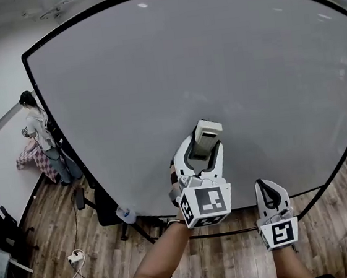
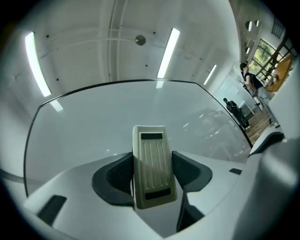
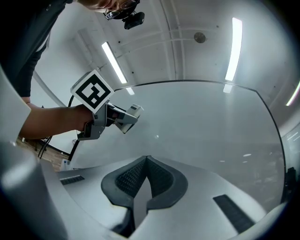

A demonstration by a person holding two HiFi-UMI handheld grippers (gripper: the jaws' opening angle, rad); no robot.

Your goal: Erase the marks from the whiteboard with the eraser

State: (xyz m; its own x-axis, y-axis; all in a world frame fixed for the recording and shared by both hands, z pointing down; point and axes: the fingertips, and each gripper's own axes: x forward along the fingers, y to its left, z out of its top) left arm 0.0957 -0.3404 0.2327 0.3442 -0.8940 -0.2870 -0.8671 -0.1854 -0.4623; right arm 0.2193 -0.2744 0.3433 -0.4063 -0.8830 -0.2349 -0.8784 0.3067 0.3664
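In the head view the whiteboard [image 1: 154,75] fills nearly the whole frame, and its surface reads as an even grey with no marks that I can make out. The left tool [image 1: 201,152] sits at about 6 o'clock over the lower middle of the board, clamped on the eraser [image 1: 207,132], which points up toward 12 o'clock. The right tool [image 1: 267,188] hangs lower, at 5 o'clock by the board's bottom edge, above the wooden floor [image 1: 57,211]. A person [image 1: 39,132] stands at 9 o'clock beyond the board's left edge. In the left gripper view the jaws press on both long sides of the eraser [image 2: 151,161], with clean board ahead. In the right gripper view the jaws meet with nothing between them, and the left tool [image 3: 124,118] shows at 10 o'clock, with the eraser close to the board; contact cannot be told. Judging by the bare board, the erasing looks finished or nearly so. At most a check for faint traces is left.
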